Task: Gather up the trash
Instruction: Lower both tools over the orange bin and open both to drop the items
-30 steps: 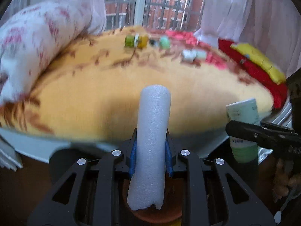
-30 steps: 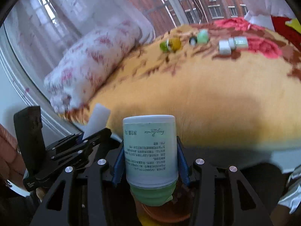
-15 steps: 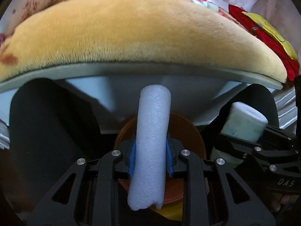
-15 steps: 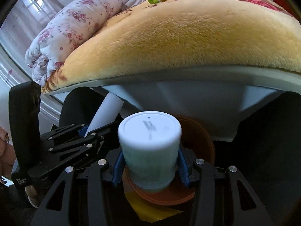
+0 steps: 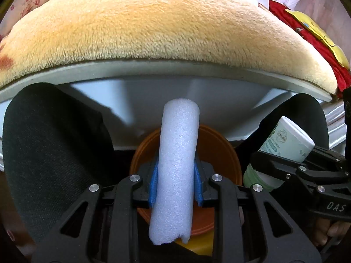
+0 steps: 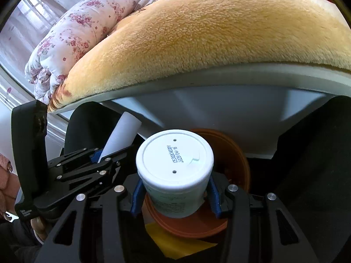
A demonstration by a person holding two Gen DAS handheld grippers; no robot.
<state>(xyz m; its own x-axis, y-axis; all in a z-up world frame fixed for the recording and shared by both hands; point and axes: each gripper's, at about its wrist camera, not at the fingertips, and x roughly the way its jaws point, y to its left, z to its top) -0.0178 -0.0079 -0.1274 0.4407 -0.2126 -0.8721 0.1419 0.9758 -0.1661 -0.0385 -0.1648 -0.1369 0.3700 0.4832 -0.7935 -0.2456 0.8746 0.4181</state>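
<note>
We are at the drop-off step: both pieces of trash hang over the orange bin (image 5: 217, 153) that sits below the edge of the bed (image 5: 166, 43). Our left gripper (image 5: 175, 184) is clamped on the white foam tube (image 5: 177, 166), which stands upright right above the bin's mouth. Our right gripper (image 6: 174, 195) is closed around the pale green bottle (image 6: 175, 171), its base pointing back at the camera, also over the bin (image 6: 230, 153). The next move, as we judge it, calls for parting the jaws so each item falls inside, keeping both centred over the opening and clear of each other.
</note>
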